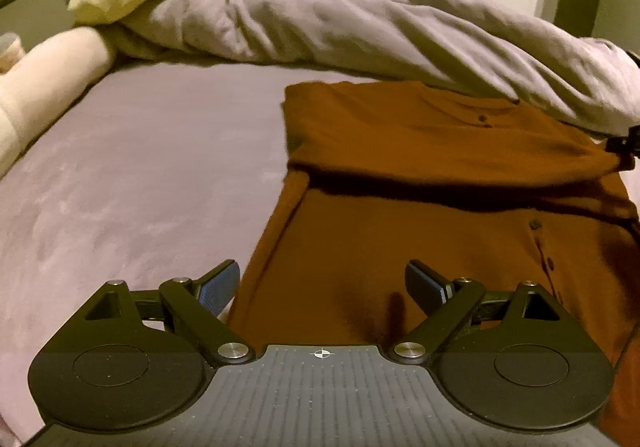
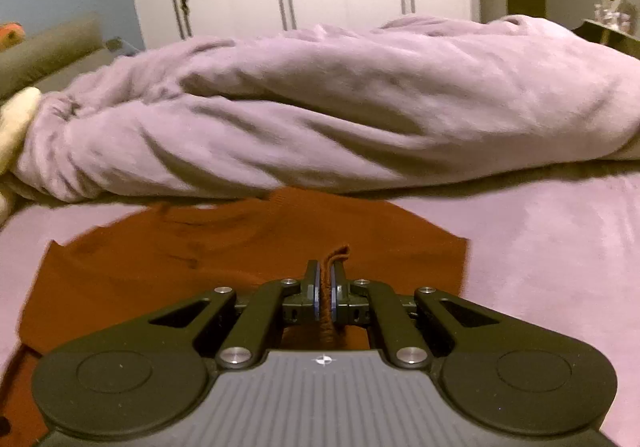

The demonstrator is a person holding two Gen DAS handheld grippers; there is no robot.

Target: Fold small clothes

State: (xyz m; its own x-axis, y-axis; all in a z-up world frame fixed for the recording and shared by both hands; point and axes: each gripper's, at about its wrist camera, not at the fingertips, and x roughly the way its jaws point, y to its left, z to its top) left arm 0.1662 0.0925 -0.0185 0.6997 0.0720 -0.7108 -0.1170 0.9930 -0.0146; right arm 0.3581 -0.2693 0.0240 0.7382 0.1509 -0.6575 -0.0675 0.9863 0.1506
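Pinching a fold of the rust shirt (image 2: 160,267), our right gripper (image 2: 327,279) clamps it; left gripper (image 1: 322,283) spread apart above the shirt's hem.

Left gripper (image 1: 322,287): tilted downward, jaws spread wide, blue pads (image 1: 218,283) at nine and three o'clock, nothing between them. Right gripper (image 2: 327,287): tilted downward, jaws pressed together, pinching a fold of rust-brown shirt (image 2: 160,267) pointing toward twelve o'clock.

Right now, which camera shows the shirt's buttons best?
The left wrist view: the rust-brown shirt lies spread out, its buttons visible. The right wrist view shows only plain fabric pinched in the right tongs.
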